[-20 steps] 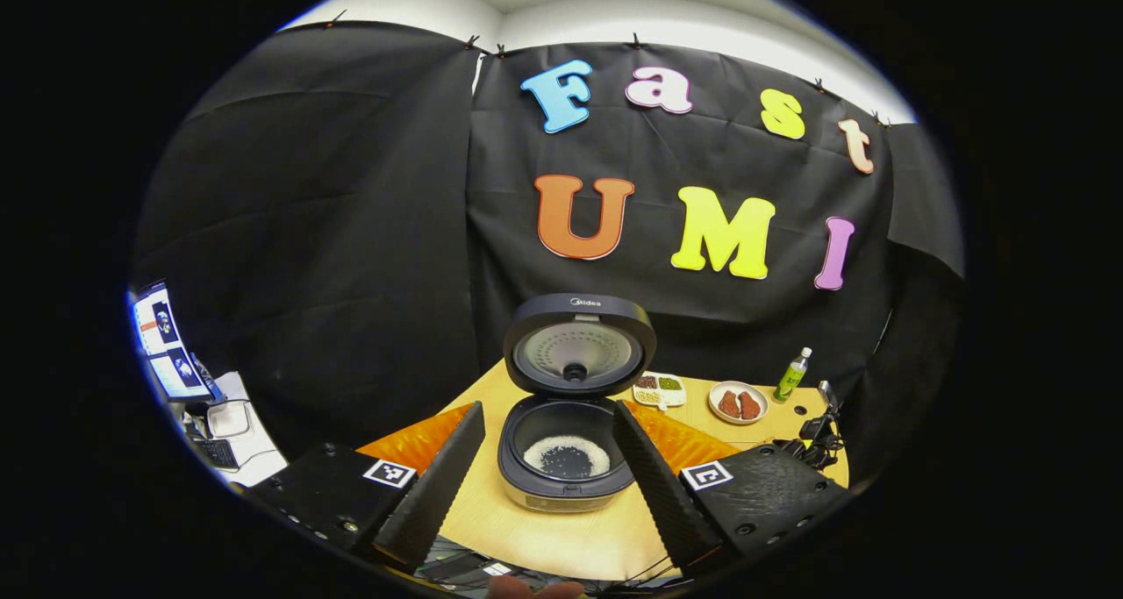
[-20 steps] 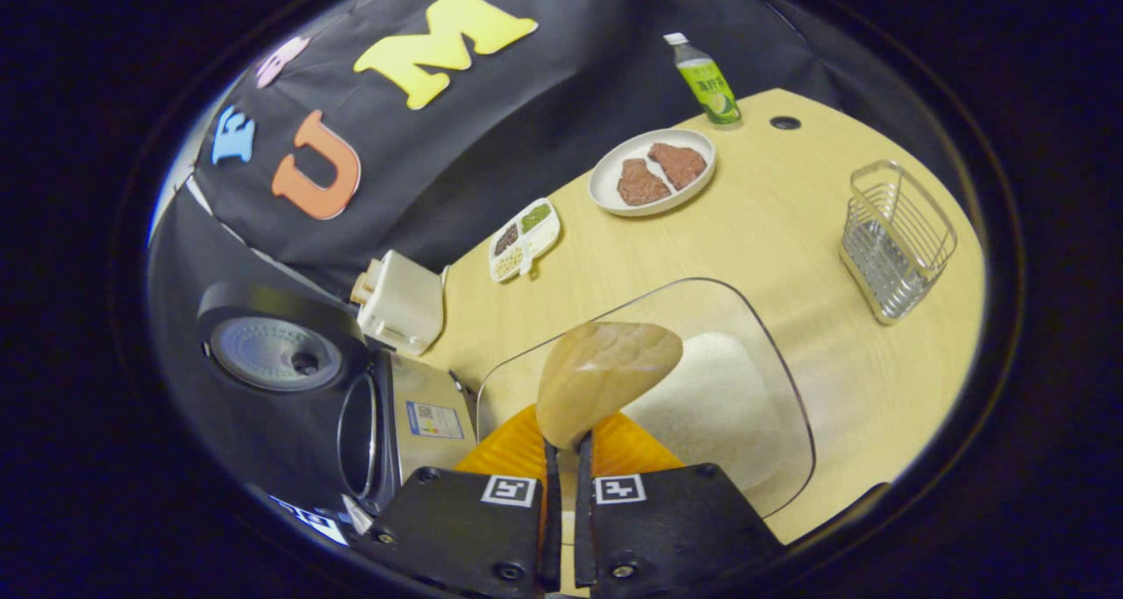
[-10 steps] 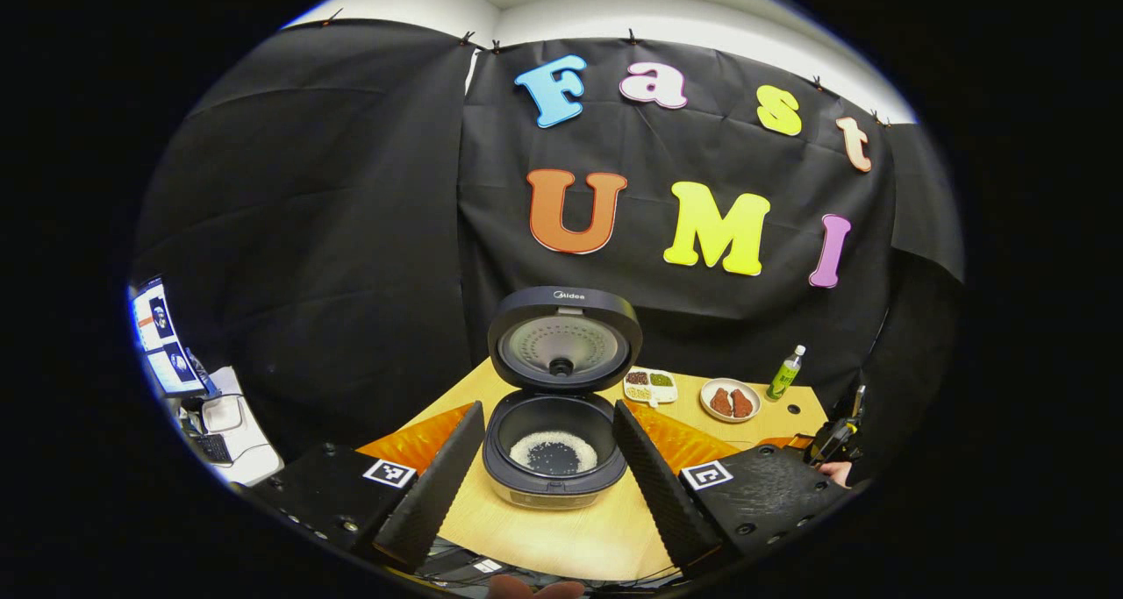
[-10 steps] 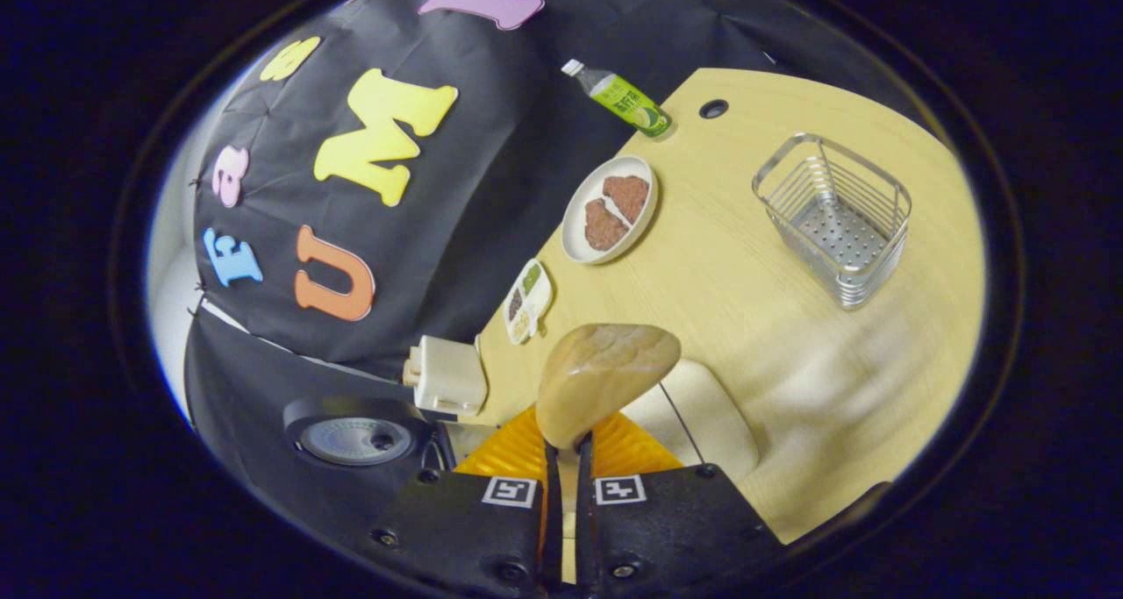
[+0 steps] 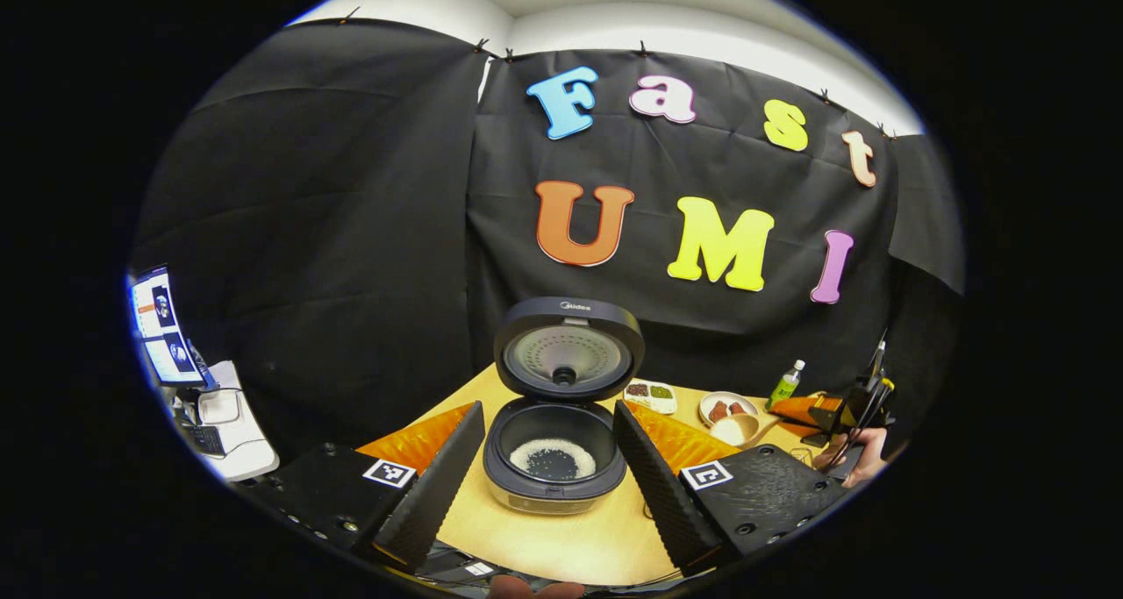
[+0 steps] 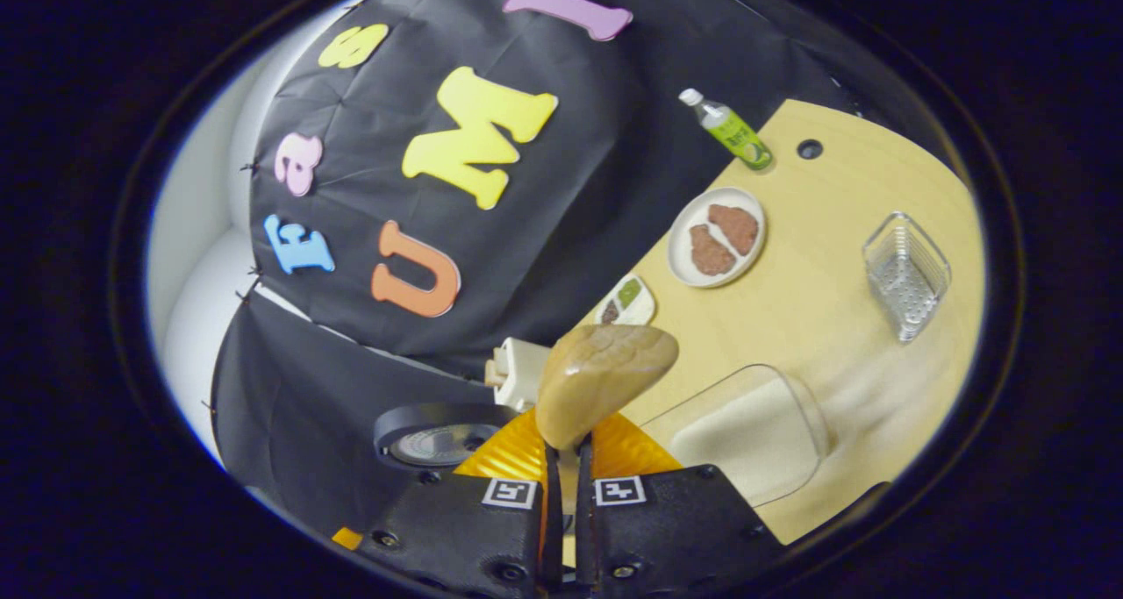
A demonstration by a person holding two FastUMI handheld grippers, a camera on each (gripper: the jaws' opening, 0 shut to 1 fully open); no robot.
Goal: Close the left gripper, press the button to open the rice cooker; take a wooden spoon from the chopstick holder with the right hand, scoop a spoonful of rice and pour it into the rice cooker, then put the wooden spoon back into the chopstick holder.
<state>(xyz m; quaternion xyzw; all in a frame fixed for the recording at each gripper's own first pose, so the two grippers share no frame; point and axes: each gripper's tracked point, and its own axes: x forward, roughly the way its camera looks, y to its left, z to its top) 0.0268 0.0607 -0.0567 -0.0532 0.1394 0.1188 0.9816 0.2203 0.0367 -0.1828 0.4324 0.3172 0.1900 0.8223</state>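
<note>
The right gripper (image 6: 563,459) held the wooden spoon (image 6: 604,378) with both fingers pressed on its handle, jaws nearly together. The bowl of the spoon projected forward and up from the fingertips, so its long axis ran along the fingers. No rice could be made out on the side of the bowl facing the camera.

The next move judged due was the return of the spoon, and it turned on one relation — the chopstick holder (image 6: 907,274) lay far to the right of the spoon in the right gripper view, well apart from it and tilted in that frame. The holder was a wire basket, metal, roughly rectangular, open at the top. To enter it, the handle would have to be brought upright over that opening.

The clear rice tub (image 6: 746,428) sat just right of the spoon — transparent, round-cornered, with white rice inside. The table (image 6: 816,318) was pale wood grain.

In the left gripper view the left gripper (image 5: 548,459) stood wide open, its ribbed fingers either side of the rice cooker (image 5: 554,445). The cooker was dark and rounded, its lid (image 5: 568,349) up, and a ring of white rice lay in the pot. The right gripper was therefore the nearer to the holder.
</note>
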